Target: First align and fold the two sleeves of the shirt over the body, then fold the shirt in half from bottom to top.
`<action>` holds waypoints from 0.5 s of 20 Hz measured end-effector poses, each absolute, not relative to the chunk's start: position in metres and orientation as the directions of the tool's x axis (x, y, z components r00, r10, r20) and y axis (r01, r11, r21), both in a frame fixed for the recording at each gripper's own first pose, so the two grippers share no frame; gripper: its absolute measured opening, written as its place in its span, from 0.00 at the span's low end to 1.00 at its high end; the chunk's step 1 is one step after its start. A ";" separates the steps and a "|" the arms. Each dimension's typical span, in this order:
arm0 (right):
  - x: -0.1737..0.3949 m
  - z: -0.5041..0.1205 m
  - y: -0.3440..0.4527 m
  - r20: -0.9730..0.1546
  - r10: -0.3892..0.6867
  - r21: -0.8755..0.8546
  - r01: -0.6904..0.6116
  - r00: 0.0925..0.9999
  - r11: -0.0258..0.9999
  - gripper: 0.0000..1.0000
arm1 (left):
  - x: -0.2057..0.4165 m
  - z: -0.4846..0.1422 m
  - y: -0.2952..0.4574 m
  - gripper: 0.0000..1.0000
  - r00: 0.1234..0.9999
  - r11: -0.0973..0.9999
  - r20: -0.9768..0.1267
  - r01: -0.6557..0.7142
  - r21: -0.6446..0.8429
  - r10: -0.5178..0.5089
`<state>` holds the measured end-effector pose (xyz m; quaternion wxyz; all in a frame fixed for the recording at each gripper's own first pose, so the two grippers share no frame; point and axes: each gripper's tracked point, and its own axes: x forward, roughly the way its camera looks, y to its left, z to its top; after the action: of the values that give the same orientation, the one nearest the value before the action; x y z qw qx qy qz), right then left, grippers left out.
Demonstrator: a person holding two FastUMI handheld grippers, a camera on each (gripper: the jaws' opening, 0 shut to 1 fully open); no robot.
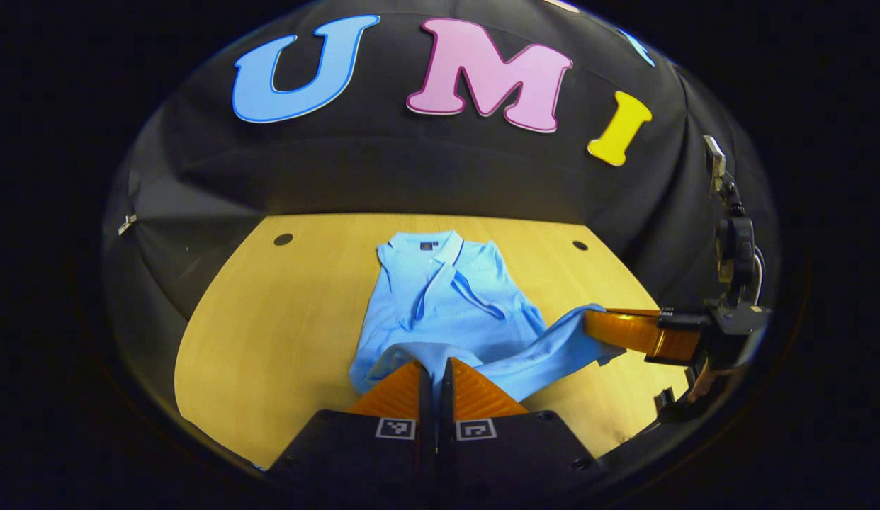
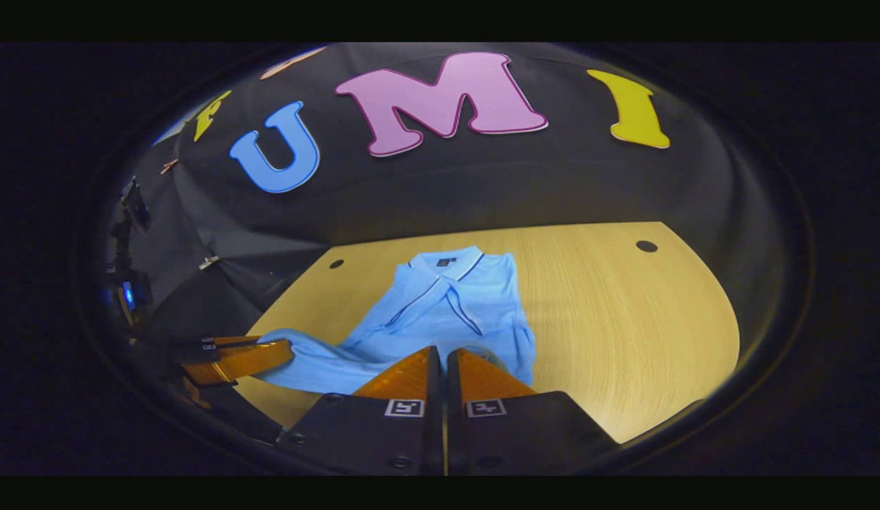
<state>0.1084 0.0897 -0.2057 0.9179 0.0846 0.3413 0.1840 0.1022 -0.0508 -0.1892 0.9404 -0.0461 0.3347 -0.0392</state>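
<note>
The light blue shirt (image 1: pixel 450 297) is laid on the wooden counter (image 1: pixel 284 333), collar toward the far edge, both sleeves folded over the body. Its hem near the front edge is pinched by the clenched left tool (image 1: pixel 435 368) and the clenched right tool (image 2: pixel 442 356).

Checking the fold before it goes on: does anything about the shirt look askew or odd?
Nothing damaged. The shirt lies collar-up on the table, sleeves folded in. Its hem is lifted, pinched at both corners by the left gripper and right gripper, so it sags unevenly.
</note>
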 end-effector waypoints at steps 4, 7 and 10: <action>0.166 -0.200 0.101 -0.558 0.406 0.276 -0.299 0.724 0.913 0.12 | 0.168 -0.178 -0.041 0.06 0.806 0.994 -0.588 0.006 -0.112 -0.071; 0.215 -0.198 0.105 -0.534 0.410 0.261 -0.317 0.739 0.912 0.01 | 0.216 -0.175 -0.031 0.06 0.822 0.994 -0.567 -0.023 -0.112 -0.045; 0.268 -0.197 0.106 -0.515 0.414 0.260 -0.323 0.751 0.910 0.01 | 0.262 -0.175 -0.022 0.06 0.838 0.994 -0.544 -0.036 -0.102 -0.026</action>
<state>0.2680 0.1064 -0.1968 0.9323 0.0777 0.2928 0.1974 0.2621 -0.0216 -0.1749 0.9572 -0.0542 0.2842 0.0025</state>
